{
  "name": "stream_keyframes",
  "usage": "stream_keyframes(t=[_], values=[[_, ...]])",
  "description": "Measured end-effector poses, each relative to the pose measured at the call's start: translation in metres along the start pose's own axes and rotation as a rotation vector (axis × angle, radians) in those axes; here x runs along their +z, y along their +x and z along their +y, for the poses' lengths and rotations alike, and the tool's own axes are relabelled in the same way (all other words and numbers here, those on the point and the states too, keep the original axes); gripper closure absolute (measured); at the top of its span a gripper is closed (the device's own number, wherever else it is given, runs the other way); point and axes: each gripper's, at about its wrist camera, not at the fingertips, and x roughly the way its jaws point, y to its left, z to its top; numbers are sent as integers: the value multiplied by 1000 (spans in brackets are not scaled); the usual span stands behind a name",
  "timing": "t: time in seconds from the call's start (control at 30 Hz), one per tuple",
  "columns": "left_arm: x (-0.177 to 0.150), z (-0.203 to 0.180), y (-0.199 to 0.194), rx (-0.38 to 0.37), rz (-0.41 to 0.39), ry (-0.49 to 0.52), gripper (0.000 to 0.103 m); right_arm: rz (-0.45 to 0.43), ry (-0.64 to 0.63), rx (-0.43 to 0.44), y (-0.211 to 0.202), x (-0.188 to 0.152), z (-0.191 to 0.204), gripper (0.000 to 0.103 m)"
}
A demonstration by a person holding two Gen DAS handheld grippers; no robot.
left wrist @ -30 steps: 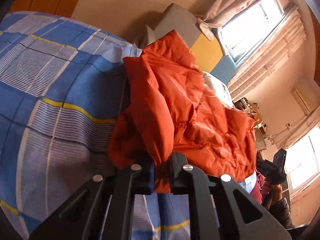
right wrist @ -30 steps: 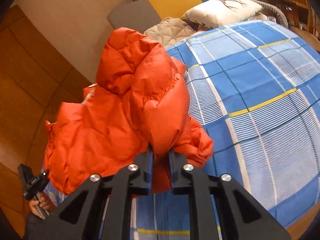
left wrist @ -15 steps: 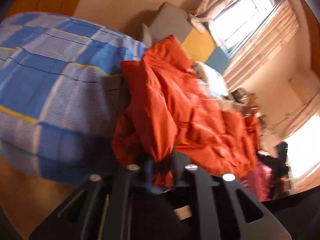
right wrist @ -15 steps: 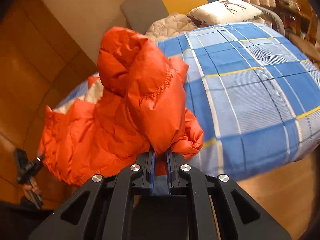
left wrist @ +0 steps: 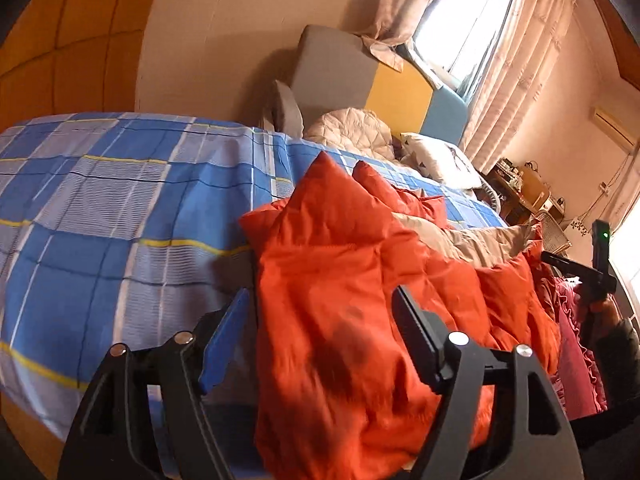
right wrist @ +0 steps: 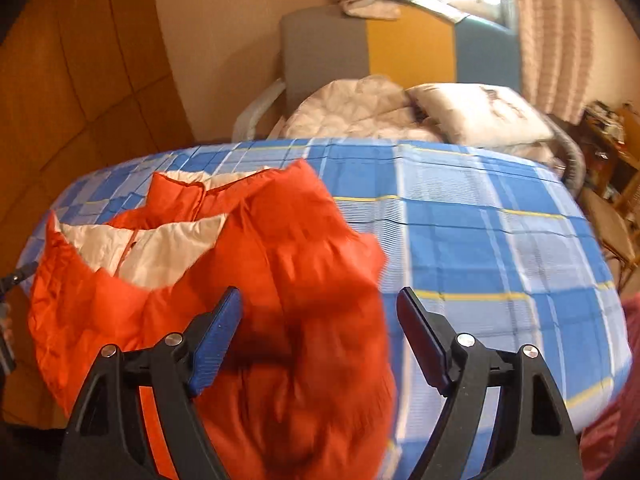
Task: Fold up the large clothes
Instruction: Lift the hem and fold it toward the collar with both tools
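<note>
While both pairs of jaws are springing apart, the orange jacket (right wrist: pixel 248 280) drops out of the pinch it was in a second ago and settles onto the blue checked bedspread (right wrist: pixel 480 248). That's the big change: a moment back each gripper was clamped tight on a bunched fold and the jacket was hoisted in a lump; now it lies spread along the near edge of the bed, its pale lining (right wrist: pixel 160 248) and collar showing on the far side in the right wrist view.

Left gripper (left wrist: pixel 320 332): jaws opening wide, puffy orange cloth lying between them and below, but the pads are not pressing on it, so it's released. Right gripper (right wrist: pixel 320 328): same story, jaws opening fast, a blurred mound of orange sleeve or hem sitting in the gap, nothing pinched.

Both cameras have pulled up and back from the cloth compared with a second ago, and the blur on the fabric suggests it is only just coming to rest.

For the fold, I'd read this as a lay-down finished: the jacket is on the bed but rumpled, one side heaped over itself. Next comes a fresh grasp, probably on a sleeve or the hem, to start squaring it up. Beyond the bedspread, the pillow (right wrist: pixel 476 116) and quilt (right wrist: pixel 352 112) sit well clear.
</note>
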Motion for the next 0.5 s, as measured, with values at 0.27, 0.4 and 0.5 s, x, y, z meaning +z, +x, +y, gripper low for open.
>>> stream_keyframes(t=[0.27,0.4,0.5], values=[[11,-7,10,32,0,49,98,23,-29,-32,9,-3,8,94],[20,-7,-5,44,-66,45,100,-73,43,-66,-20,8,-2,100],[32,-3,-10,45,-113,16,101,-120,84,-85,-29,24,-9,100]])
